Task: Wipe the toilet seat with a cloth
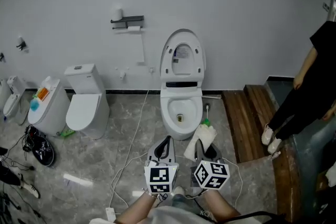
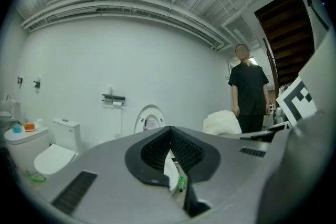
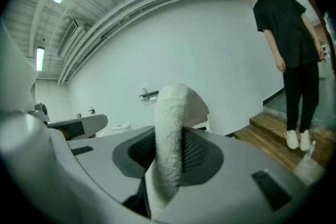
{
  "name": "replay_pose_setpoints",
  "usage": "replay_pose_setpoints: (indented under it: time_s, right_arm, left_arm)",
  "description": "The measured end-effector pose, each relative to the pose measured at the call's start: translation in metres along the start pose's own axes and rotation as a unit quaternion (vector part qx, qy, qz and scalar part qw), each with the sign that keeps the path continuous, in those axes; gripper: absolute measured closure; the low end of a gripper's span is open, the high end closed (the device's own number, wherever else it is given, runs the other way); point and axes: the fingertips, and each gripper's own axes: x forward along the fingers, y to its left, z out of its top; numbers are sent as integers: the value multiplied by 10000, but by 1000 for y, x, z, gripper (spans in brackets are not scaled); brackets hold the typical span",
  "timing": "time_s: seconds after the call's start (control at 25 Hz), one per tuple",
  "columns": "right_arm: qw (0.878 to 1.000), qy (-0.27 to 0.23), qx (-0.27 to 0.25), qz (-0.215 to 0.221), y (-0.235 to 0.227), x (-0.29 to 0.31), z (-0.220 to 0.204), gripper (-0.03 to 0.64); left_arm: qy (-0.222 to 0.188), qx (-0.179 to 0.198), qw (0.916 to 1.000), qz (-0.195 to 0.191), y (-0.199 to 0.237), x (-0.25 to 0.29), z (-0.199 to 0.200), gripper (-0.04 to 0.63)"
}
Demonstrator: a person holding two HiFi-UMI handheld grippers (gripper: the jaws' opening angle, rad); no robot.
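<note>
A white toilet stands against the far wall with its lid and seat raised, the bowl rim bare. My right gripper is shut on a white cloth, which sticks up between the jaws in the right gripper view. It hovers just in front of the bowl's right side. My left gripper is shut and holds nothing, level in front of the bowl; the left gripper view shows its closed jaws with the toilet lid beyond and the cloth to the right.
A second toilet and a third fixture stand at the left. Cables run over the marble floor. A green bottle sits by the toilet base. Wooden steps rise at the right, where a person in black stands.
</note>
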Motion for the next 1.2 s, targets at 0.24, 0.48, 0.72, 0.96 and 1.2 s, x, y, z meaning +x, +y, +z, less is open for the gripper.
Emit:
replay_pose_setpoints:
  time_s: [0.24, 0.48, 0.72, 0.96, 1.2]
  right_arm:
    - [10000, -53, 7, 51, -35, 42, 29, 517]
    - [10000, -7, 41, 8, -71, 83, 48, 517]
    - [9999, 100, 113, 57, -91, 114, 49, 517]
    - [9996, 229, 90, 113, -100, 141, 49, 517]
    - [9997, 226, 86, 21, -117, 171, 54, 517]
  left_arm:
    - [-46, 59, 9999, 71, -7, 58, 9, 584]
    - [27, 63, 9996, 279, 1, 108, 7, 584]
    - [96, 93, 9991, 398, 5, 138, -2, 584]
    - [146, 75, 9989, 449, 12, 168, -7, 584]
    - [122, 87, 9993, 346, 16, 205, -11, 584]
